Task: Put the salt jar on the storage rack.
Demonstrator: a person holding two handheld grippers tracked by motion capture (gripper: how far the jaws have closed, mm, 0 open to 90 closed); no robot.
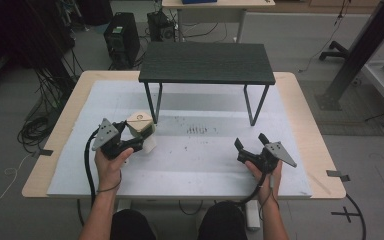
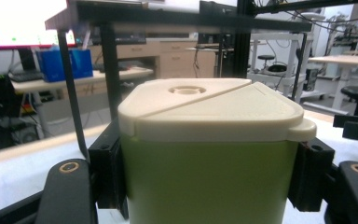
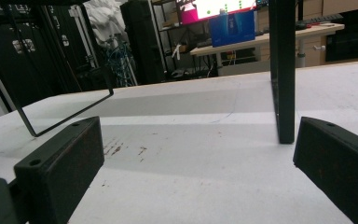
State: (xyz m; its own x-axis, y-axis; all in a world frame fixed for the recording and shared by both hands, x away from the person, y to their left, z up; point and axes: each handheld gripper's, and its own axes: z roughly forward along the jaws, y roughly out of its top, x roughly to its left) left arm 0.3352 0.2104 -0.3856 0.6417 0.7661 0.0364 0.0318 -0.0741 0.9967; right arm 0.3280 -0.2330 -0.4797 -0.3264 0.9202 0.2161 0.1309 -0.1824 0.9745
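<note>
The room looks dim and a bit grey. The small black table [image 1: 207, 62] drops a soft shadow on the worktop [image 1: 190, 165] under it. A bright screen [image 2: 23, 21] glares white at the top left of the left gripper view. Far things look fuzzy there.

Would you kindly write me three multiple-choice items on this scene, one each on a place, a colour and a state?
1. Where is the container?
A. on top of the black shelf
B. between the left gripper's jaws, beside the shelf's left leg
C. in front of the right gripper

2. What colour is the container's body?
A. green
B. red
C. black

3. How do the right gripper's jaws stand?
A. shut on the container
B. shut on a shelf leg
C. open, with nothing between them

Answers: 1 B, the left gripper clamps it by the black shelf; 2 A, green under a cream lid; 3 C, the right gripper is spread over bare table.
</note>
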